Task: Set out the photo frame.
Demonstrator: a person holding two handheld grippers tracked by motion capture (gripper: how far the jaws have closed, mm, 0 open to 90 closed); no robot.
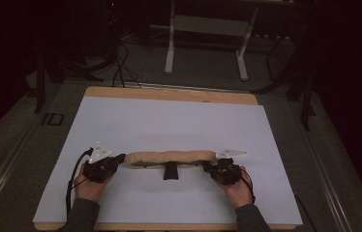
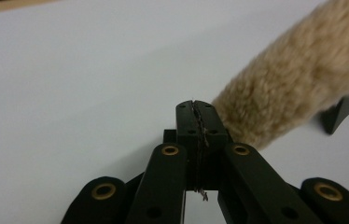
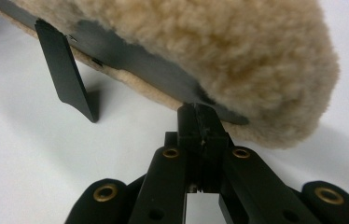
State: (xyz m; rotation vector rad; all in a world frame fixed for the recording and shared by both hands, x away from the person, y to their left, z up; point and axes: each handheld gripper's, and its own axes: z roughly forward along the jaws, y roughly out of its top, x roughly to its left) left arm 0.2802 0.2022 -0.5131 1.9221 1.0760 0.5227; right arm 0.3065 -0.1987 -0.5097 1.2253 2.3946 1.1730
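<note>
fluffy tan fleece pad (image 3: 219, 42), matt black strap (image 3: 65, 74), smooth white sheet (image 1: 169, 121)

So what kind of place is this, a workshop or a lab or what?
Probably a lab or test room rigged for recording. A white board covers a wooden table, cables trail over the grey floor, and a white stand sits behind in the dark.

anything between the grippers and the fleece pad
Nothing visible. The left gripper is shut at one end of the fleece pad, the right gripper shut at the other end, on the dark strip along its edge. The black tab under the middle is clear of both.
</note>
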